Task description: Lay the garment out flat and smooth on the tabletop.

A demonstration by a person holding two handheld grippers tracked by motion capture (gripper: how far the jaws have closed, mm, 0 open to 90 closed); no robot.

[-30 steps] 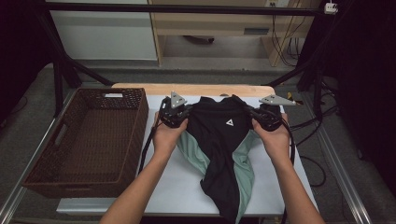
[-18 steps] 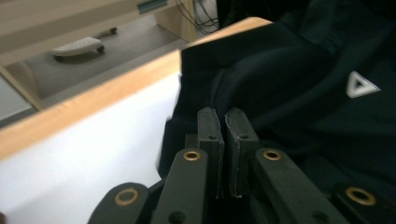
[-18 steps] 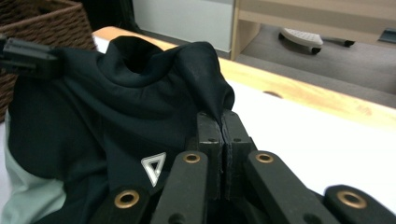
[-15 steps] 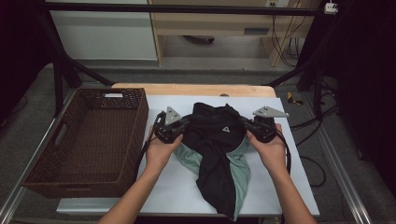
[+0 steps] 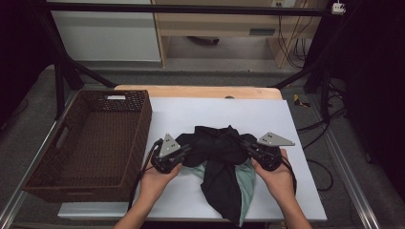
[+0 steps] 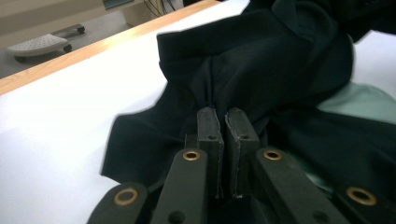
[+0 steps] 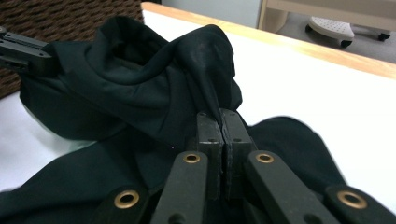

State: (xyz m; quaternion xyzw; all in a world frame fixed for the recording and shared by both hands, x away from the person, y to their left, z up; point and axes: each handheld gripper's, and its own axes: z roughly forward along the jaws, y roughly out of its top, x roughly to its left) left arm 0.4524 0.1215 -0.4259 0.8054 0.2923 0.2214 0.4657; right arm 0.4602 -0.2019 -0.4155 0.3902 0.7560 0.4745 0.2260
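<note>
A black garment (image 5: pixel 218 151) with a pale green lining (image 5: pixel 247 177) lies bunched on the white table top (image 5: pixel 210 114), its lower part trailing toward the near edge. My left gripper (image 5: pixel 187 150) is shut on the cloth's left edge; in the left gripper view the black garment (image 6: pixel 280 65) is pinched between the pads of the left gripper (image 6: pixel 226 115). My right gripper (image 5: pixel 246 147) is shut on the right edge. The right gripper view has a fold of the black garment (image 7: pixel 140 88) caught in the tips of the right gripper (image 7: pixel 221 116). Both hands hold the cloth low over the table.
A dark brown wicker basket (image 5: pixel 45 179) stands at the table's left side, with nothing in it. The wooden table edge (image 5: pixel 200 90) runs along the back. Black frame poles and cables stand beyond the table at both sides.
Both hands have drawn back toward the near edge and sunk lower, carrying the garment's top edge with them. The cloth, spread flat before, now folds over itself in a heap.
</note>
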